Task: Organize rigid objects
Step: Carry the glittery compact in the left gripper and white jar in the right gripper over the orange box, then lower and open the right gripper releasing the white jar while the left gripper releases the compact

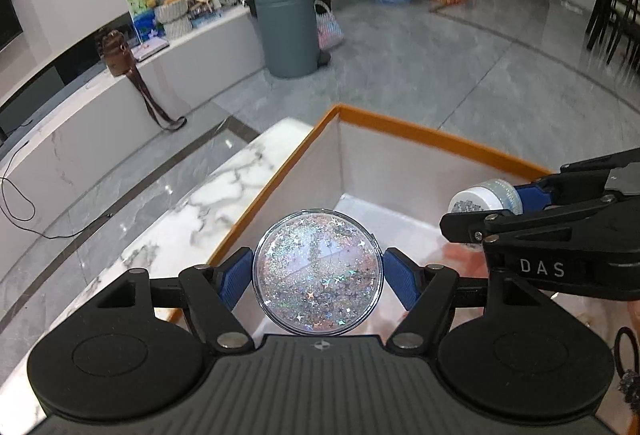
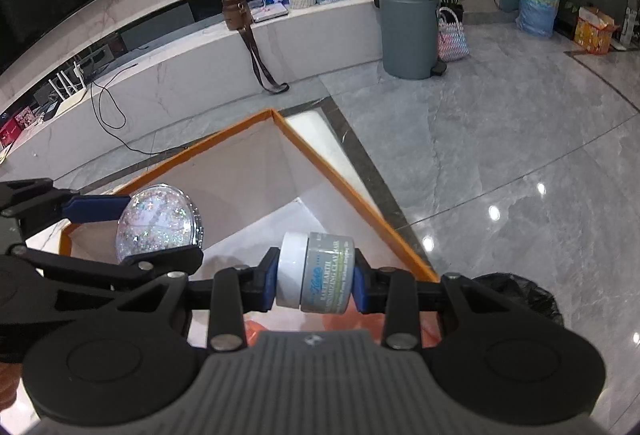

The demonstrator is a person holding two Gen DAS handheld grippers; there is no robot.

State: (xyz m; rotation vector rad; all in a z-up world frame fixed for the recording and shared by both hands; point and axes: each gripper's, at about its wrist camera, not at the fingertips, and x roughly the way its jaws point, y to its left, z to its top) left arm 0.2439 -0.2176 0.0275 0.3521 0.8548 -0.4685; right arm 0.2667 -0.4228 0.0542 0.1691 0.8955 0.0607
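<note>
Clamping glitter disc (image 1: 318,273), left gripper (image 1: 318,275); right gripper (image 2: 316,271) pinches jar (image 2: 316,271).

Two black handheld grippers with blue pads, both angled downward, side by side. The left gripper (image 1: 318,277) clamps a round glitter-filled disc (image 1: 318,273) by its edges, jaws wide. The right gripper (image 2: 316,275), just beside it, clamps a small grey jar (image 2: 316,273) lying sideways, one pad on its white lid.
</note>
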